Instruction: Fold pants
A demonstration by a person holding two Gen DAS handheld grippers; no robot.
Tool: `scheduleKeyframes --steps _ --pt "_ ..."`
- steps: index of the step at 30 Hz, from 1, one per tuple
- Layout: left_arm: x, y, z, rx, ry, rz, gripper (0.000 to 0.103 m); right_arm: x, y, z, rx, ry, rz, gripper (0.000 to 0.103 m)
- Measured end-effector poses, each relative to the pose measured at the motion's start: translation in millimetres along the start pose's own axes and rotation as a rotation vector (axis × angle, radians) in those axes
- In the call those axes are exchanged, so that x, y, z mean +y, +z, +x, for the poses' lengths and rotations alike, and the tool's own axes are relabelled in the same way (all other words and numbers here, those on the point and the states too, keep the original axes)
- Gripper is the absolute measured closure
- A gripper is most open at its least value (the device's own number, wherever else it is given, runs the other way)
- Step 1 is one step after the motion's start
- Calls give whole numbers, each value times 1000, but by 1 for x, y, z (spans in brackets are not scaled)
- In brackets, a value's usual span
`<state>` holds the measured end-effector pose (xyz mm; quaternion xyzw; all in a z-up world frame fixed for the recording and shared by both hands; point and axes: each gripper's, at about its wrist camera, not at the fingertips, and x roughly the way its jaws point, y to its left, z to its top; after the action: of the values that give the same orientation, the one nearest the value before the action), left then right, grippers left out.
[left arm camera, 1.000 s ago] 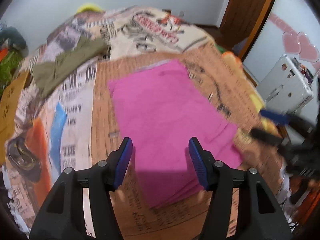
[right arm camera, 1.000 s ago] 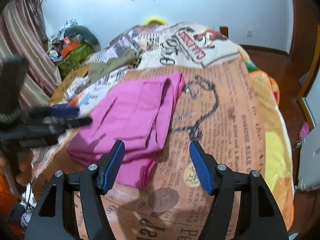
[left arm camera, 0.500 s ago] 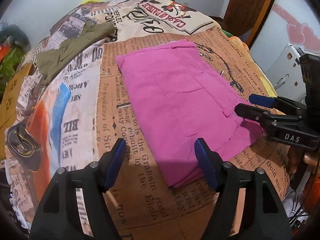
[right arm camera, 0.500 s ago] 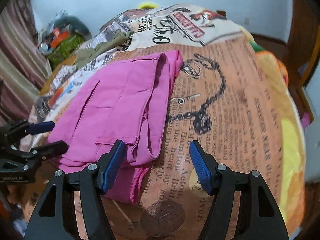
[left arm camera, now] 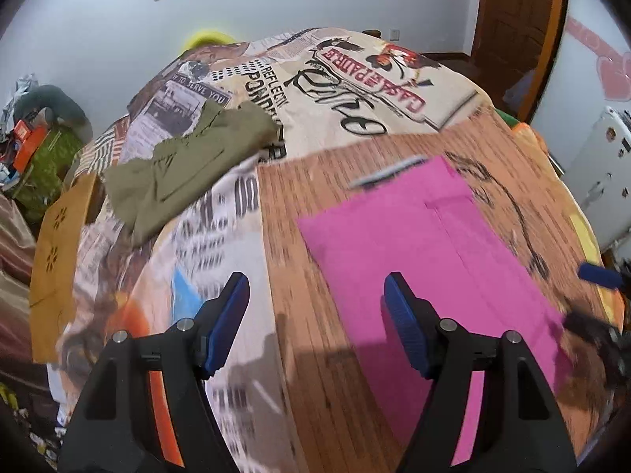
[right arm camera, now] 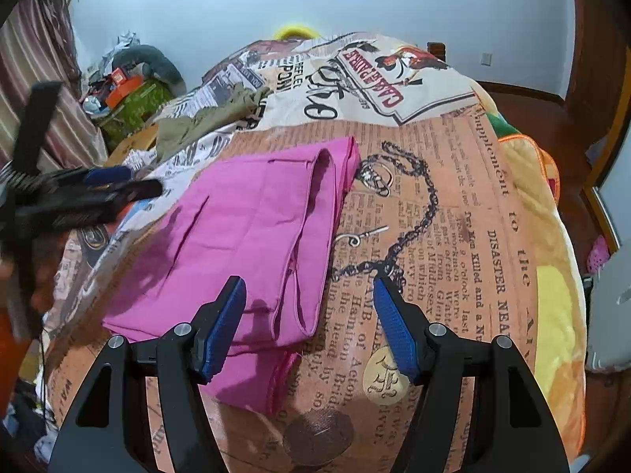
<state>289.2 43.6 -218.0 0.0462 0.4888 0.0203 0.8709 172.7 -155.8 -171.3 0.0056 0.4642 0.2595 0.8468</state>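
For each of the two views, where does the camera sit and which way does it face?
Left wrist: on the left tool, angled down over the bed's left part; its own open fingers show, with the right tool at the edge.
Right wrist: on the right tool, angled down at the near end of the pink pants; the left tool shows.
Shared: pink pants, olive garment.

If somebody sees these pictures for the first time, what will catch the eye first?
The bright pink pants, folded flat in the middle of the newspaper-print bedspread. Then the olive green garment, crumpled further back towards the wall. Both grippers hover open above the bed, empty.
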Motion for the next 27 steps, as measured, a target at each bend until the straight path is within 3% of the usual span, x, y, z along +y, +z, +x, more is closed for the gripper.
scheduleKeyframes --steps 10,14,20,27 --pt "10 49 87 101 33 -5 32 -15 4 -1 -13 3 52 40" --pt "5 46 128 199 70 45 32 -22 5 1 -7 -2 76 40" --pt "0 30 115 175 113 119 32 -26 6 -4 -17 -10 72 40" --pt "19 -11 75 195 69 65 32 -27 2 -17 -40 -6 81 40"
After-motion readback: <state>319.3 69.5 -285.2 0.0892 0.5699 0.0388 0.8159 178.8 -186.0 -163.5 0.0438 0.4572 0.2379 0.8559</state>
